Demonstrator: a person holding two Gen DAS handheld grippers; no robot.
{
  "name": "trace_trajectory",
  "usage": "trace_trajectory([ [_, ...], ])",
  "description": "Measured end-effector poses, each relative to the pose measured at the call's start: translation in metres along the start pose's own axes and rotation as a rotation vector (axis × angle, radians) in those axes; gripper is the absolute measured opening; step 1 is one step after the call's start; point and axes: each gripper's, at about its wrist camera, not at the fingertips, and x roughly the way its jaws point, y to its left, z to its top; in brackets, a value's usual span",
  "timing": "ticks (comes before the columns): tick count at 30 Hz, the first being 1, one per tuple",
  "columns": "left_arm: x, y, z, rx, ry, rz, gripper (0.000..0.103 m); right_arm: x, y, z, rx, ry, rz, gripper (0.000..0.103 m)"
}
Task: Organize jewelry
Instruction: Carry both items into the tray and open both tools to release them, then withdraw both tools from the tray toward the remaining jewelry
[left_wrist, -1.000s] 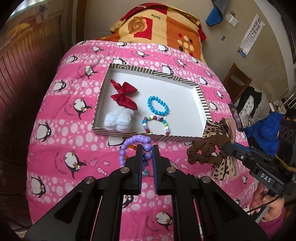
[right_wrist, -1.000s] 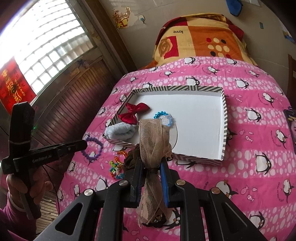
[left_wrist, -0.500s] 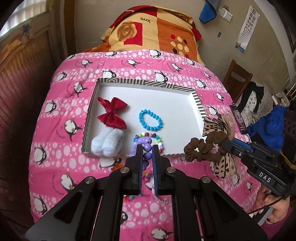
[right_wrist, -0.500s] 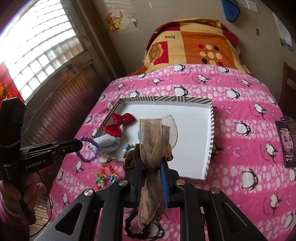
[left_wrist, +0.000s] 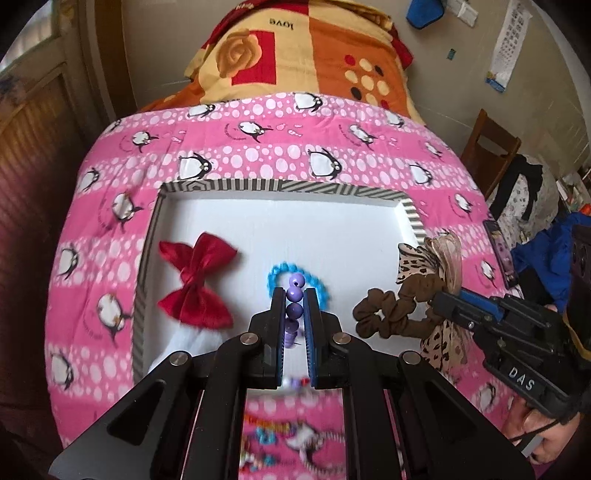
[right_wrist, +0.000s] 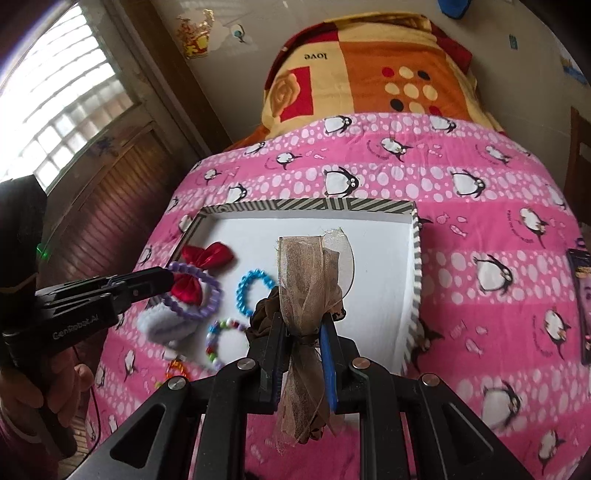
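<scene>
A white tray with a striped rim (left_wrist: 280, 185) (right_wrist: 314, 205) lies on the pink penguin quilt. Inside it are a red bow (left_wrist: 197, 280) (right_wrist: 208, 254), a blue bead bracelet (left_wrist: 321, 288) (right_wrist: 245, 286), a multicoloured bead bracelet (right_wrist: 221, 341) and a white fluffy piece (right_wrist: 159, 323). My left gripper (left_wrist: 294, 295) (right_wrist: 168, 280) is shut on a purple bead bracelet (left_wrist: 294, 293) (right_wrist: 207, 291), hanging over the tray's left part. My right gripper (right_wrist: 303, 325) (left_wrist: 436, 295) is shut on a brown scrunchie with a gauze and leopard bow (right_wrist: 308, 280) (left_wrist: 399, 314), over the tray's near right part.
More loose beaded pieces (left_wrist: 273, 435) (right_wrist: 177, 369) lie blurred on the quilt in front of the tray. A phone (left_wrist: 500, 254) (right_wrist: 585, 295) rests at the quilt's right edge. An orange folded blanket (left_wrist: 295, 55) lies beyond the tray, a wooden chair (left_wrist: 487, 147) to the right.
Both grippers have moved forward from the quilt's near edge to over the tray, each carrying its piece. The purple bracelet now hangs above the blue one, and the scrunchie is past the tray's rim.
</scene>
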Motion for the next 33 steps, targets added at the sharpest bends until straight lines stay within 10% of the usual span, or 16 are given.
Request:
trace_trajectory([
  [20,0.099,0.063,0.043,-0.150,0.096,0.186,0.008,0.122,-0.024,0.068,0.045,0.108,0.037,0.018],
  [24,0.096,0.063,0.041,-0.154,0.095,0.186,0.021,0.113,-0.022,0.066,0.034,0.091,0.013,0.040],
  [33,0.066,0.052,0.030,-0.146,0.050,0.214,0.035,0.067,-0.018,0.045,0.006,0.049,-0.015,0.042],
])
